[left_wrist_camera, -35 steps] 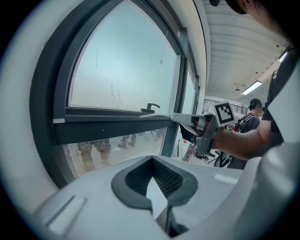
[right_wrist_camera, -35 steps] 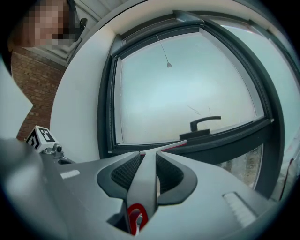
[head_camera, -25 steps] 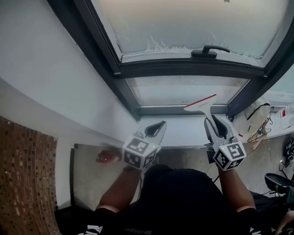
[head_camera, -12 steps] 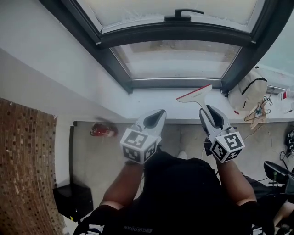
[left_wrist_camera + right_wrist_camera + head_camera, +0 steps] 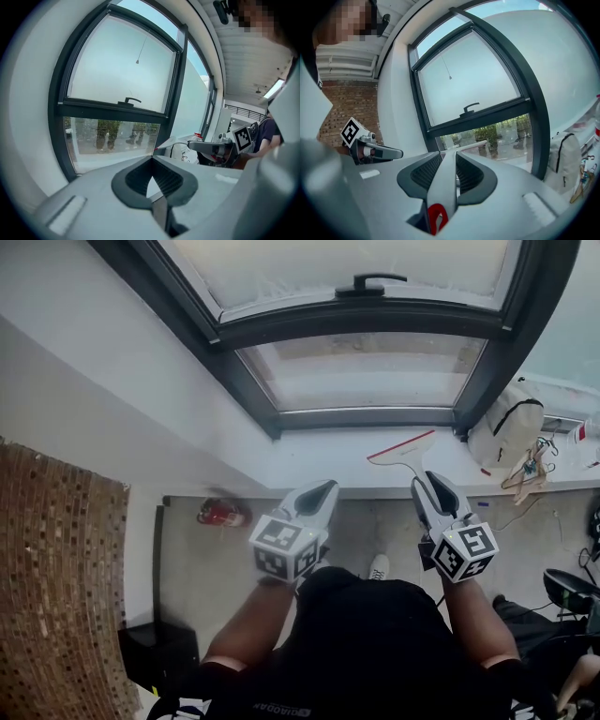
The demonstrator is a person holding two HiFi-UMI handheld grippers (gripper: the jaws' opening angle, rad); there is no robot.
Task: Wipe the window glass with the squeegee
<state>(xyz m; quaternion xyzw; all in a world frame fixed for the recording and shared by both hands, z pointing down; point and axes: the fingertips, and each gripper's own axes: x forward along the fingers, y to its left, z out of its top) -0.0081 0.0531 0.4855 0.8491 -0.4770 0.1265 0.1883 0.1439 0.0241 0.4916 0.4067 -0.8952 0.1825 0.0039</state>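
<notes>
My right tool (image 5: 428, 482) grips the white red-edged plastic squeegee (image 5: 403, 450) by its handle, blade just short of the dark-framed window glass (image 5: 366, 371); left tool (image 5: 322, 490) closed, empty.

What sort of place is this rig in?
Indoors, probably an office or studio, not certain: dark-framed window over a white sill, brick wall at left, red fire extinguisher on the floor.

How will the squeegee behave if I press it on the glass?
Probably light: the squeegee is slim white plastic, held by its handle in the right gripper. The handle looks stiff; the thin red blade edge likely flexes against the window glass. With a narrow handle clamped, the wide head may twist under uneven pressure.
</notes>
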